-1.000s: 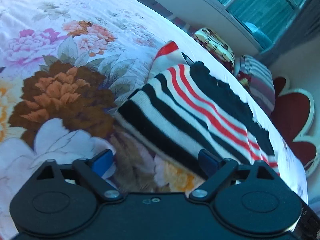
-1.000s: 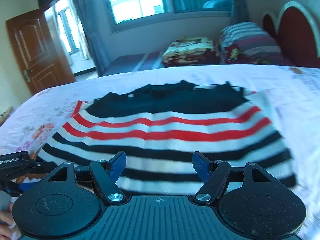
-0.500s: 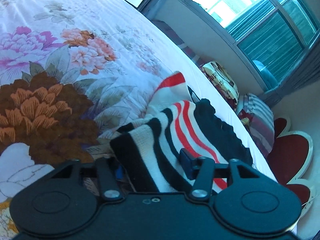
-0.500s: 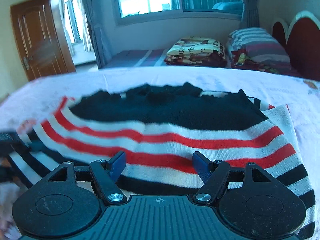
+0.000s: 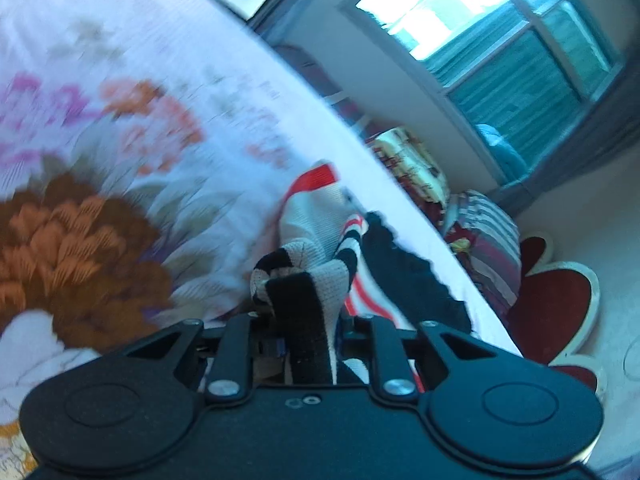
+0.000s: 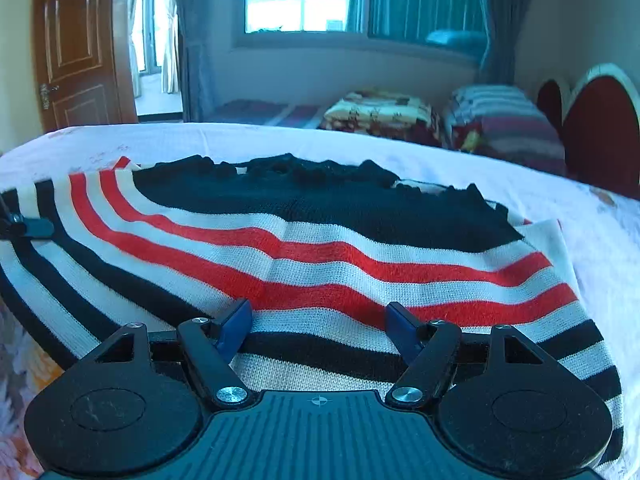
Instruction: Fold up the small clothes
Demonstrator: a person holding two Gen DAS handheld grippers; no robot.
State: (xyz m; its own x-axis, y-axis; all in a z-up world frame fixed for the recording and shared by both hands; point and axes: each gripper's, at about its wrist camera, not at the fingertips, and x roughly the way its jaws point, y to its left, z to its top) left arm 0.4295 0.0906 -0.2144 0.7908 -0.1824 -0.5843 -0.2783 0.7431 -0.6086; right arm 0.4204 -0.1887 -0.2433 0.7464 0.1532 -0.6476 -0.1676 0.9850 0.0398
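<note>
A small knitted sweater [image 6: 320,256] with a black top and red, white and black stripes lies spread on the bed. In the left wrist view its corner [image 5: 304,280] is bunched up between the jaws of my left gripper [image 5: 308,332], which are closing and pinch the fabric. That gripper's tip [image 6: 28,226] also shows at the sweater's left edge in the right wrist view. My right gripper [image 6: 318,316] hovers low over the sweater's near striped hem, its blue fingertips [image 6: 236,320] wide apart, with nothing pinched between them.
The floral bedspread [image 5: 120,140] stretches off to the left of the sweater. Folded blankets [image 6: 384,114] and a striped pillow [image 6: 500,120] sit beyond the bed's far edge, beside a red headboard [image 6: 600,128]. A wooden door [image 6: 76,60] stands at the back left.
My left gripper's jaws have gone from wide apart to pinching the sweater's corner, which now bunches up. The right gripper has sunk closer to the sweater and stayed open.
</note>
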